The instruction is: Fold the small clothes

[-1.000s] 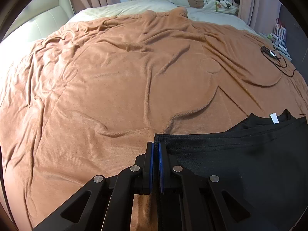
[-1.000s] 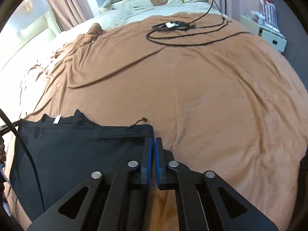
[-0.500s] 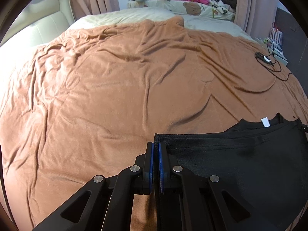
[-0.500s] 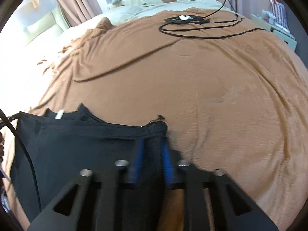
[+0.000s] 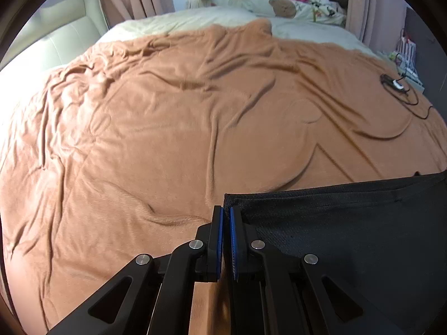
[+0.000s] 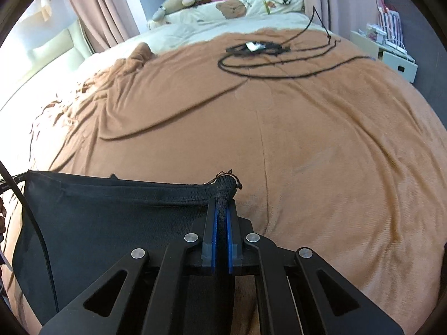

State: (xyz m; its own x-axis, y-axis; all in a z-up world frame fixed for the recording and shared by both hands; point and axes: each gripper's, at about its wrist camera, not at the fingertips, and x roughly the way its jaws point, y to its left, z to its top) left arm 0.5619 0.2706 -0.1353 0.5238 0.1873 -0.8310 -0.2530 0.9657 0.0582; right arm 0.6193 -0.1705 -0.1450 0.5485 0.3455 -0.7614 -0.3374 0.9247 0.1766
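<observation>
Both tongs [image 5: 225, 217] [image 6: 222, 209] clamp the black garment [image 6: 111, 217], its lower part cut off.

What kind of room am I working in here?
Most likely a bedroom: the work surface is a bed under a brown blanket, with stuffed toys at the far end and pink curtains behind.

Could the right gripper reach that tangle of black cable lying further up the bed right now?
Probably not yet. The right gripper is shut on a corner of the black garment, so its jaws are taken. The brown blanket between it and the black cable lies bare.
</observation>
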